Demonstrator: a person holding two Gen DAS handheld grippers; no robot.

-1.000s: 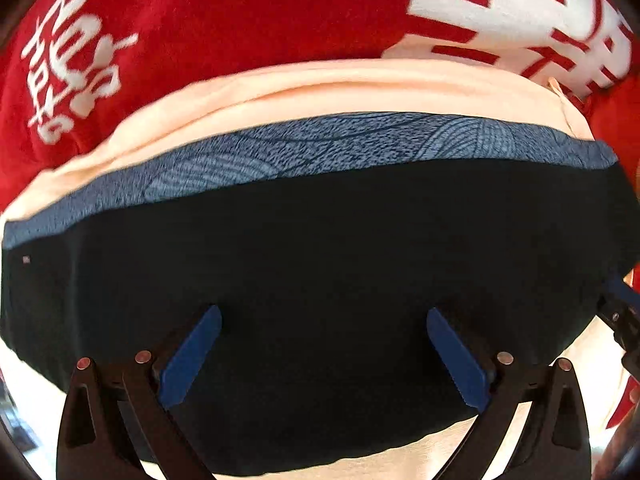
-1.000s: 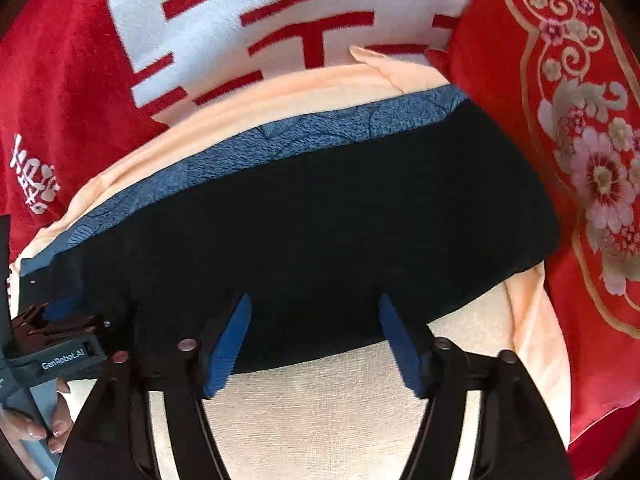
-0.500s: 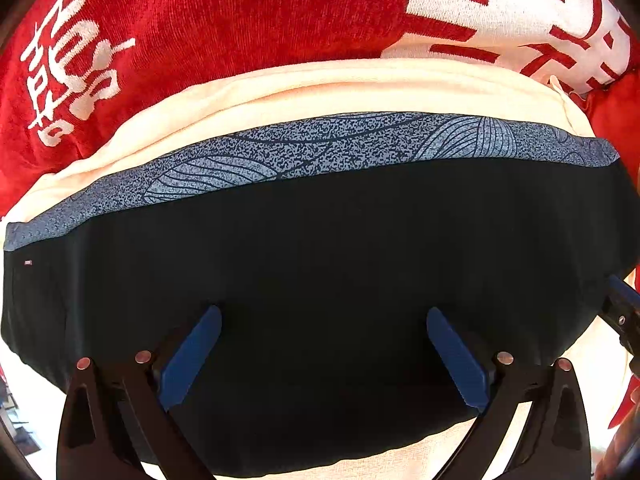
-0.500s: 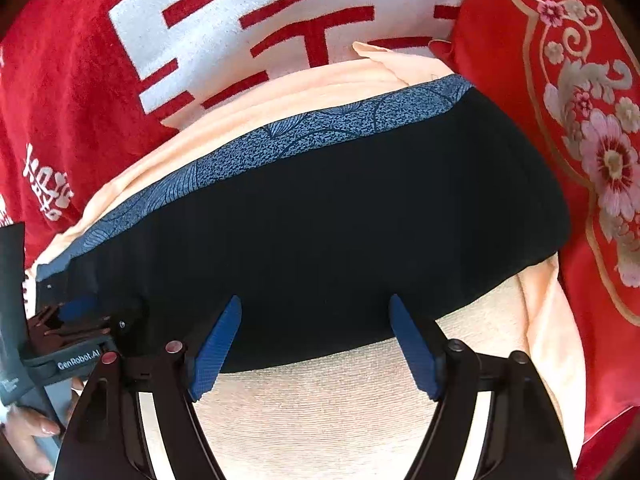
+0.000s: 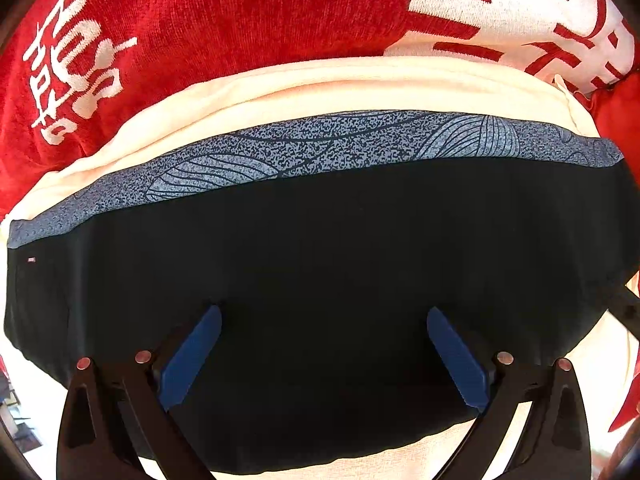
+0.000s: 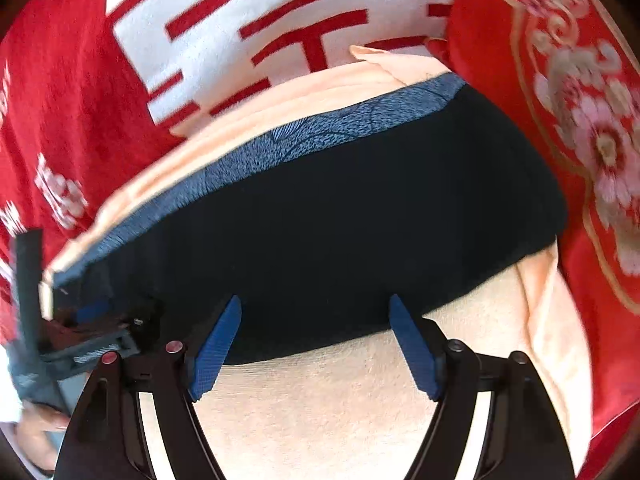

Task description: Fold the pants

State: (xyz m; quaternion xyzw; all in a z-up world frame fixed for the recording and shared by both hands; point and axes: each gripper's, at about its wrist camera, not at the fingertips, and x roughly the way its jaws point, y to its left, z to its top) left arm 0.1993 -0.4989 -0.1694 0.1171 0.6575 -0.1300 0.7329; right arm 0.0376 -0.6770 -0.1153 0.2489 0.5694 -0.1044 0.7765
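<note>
Right view tilted; pants (image 6: 328, 216) between open fingers (image 6: 218, 346).

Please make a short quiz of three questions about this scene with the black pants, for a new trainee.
1. True or false: the left gripper stands open over the black pants.
2. What lies directly under the pants? A) peach towel B) bare wood C) green mat
3. What colour is the patterned waistband?

Key:
1. True; its blue pads are wide apart with nothing pinched between them. The right gripper is open too.
2. A; the peach towel is spread on a red blanket.
3. Blue-grey, along the far edge of the pants.
</note>
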